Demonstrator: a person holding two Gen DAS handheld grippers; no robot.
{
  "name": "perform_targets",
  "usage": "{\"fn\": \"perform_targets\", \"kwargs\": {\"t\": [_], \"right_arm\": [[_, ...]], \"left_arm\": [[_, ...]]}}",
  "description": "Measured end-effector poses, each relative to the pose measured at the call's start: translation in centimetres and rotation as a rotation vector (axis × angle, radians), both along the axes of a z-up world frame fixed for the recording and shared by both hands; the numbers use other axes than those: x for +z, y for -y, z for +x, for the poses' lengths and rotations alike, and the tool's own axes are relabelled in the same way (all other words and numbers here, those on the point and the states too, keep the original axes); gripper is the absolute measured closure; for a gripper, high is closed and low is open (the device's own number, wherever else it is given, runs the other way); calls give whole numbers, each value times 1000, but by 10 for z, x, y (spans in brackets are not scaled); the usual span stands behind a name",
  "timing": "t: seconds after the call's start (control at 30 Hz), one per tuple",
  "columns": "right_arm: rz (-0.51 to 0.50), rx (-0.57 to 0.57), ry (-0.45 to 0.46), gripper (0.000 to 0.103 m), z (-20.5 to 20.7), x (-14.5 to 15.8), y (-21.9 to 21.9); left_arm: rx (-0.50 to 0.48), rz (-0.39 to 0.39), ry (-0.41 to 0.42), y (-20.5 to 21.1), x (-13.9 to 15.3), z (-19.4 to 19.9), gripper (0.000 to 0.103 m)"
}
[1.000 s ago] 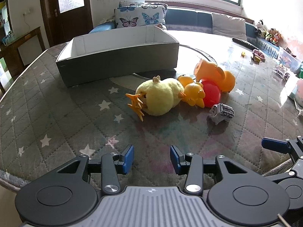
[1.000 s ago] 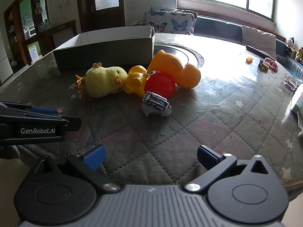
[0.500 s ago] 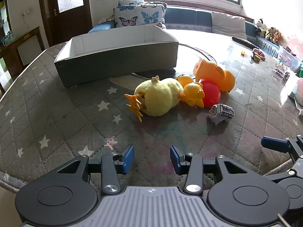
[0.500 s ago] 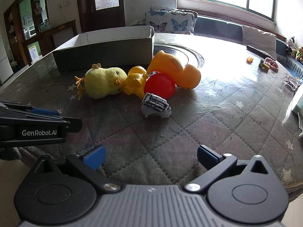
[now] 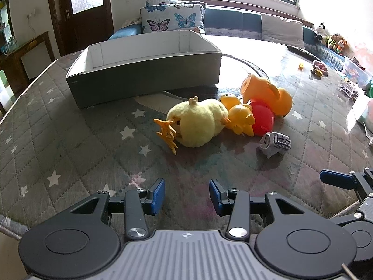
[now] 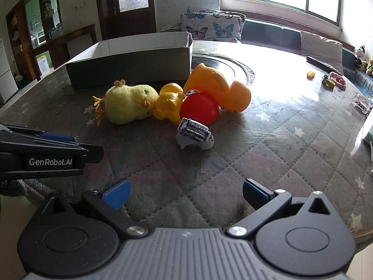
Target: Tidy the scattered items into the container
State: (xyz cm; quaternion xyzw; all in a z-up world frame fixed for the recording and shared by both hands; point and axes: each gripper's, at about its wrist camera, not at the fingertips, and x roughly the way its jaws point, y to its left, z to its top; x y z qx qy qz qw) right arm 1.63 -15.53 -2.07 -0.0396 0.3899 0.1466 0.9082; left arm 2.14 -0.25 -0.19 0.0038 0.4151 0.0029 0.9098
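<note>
While both grippers hang empty near the table edge, left gripper [image 5: 187,195] narrowly parted, right gripper [image 6: 185,192] wide, plush chick [image 5: 198,122], rubber ducks [image 6: 218,87], red ball [image 6: 199,108] and maybe a zebra figure [image 6: 194,134] lie clustered beside the grey box [image 5: 144,74].

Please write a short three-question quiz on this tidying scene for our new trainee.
1. True or false: the grey box already holds a toy.
2. Which toy touches the yellow plush chick: A the small orange duck, B the striped toy?
3. Fill in: both the left tool and right tool are ____.

Key: 1 false, as far as its visible inside shows; 2 A; 3 open.
</note>
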Motion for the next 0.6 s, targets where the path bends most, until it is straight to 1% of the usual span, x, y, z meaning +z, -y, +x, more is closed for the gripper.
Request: {"fn": "perform_targets", "kwargs": {"t": [0.3, 0.6], "right_arm": [[6, 4, -5, 0, 8, 1, -1], [4, 12, -16, 0, 18, 0, -4]], "left_arm": [[3, -13, -23, -3, 0, 8, 58], [3, -9, -21, -5, 0, 19, 58]]}}
